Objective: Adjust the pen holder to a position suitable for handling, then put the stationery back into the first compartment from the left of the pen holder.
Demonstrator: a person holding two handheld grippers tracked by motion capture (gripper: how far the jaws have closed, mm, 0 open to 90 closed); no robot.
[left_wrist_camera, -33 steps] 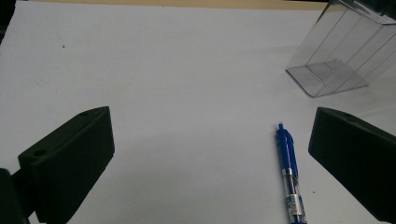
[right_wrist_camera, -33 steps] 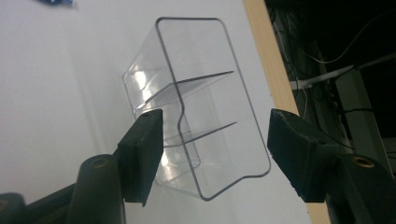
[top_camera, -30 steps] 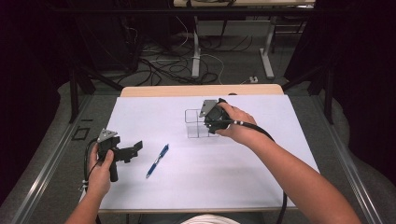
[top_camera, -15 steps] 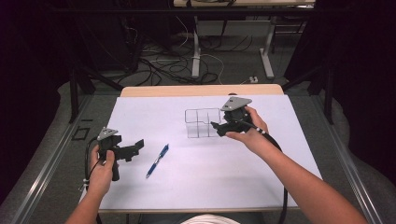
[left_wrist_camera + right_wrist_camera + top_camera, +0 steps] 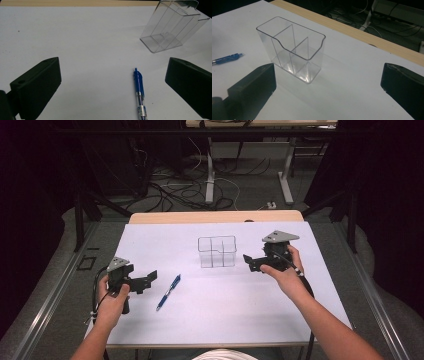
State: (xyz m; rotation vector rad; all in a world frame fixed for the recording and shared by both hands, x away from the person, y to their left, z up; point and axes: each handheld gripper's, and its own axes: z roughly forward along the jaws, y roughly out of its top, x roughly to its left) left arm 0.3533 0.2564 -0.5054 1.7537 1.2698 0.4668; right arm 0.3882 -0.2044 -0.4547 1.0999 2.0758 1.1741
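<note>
- The bench [image 5: 165, 330] is covered by a white sheet, with a strip of bare wood along its far edge.
- A clear plastic desk organiser [image 5: 217, 252] stands upright near the middle of the bench, open at the top and split by thin inner walls into compartments, all of them bare. I judge it light, rigid and slick; a wall or the rim would be the place to pinch it, and gently, since thin plastic may crack or skid.
- The right hand-held gripper [image 5: 248, 261] is just to the right of the organiser, jaws spread wide and pointing at it, holding nothing.
- The left hand-held gripper [image 5: 150, 279] is near the left edge, jaws likewise spread and bare.
- A blue ballpoint pen [image 5: 168, 292] lies flat just right of the left hand-held gripper, its long axis running from near-left to far-right. It looks light, stiff and prone to roll; grip it across mid-barrel.
</note>
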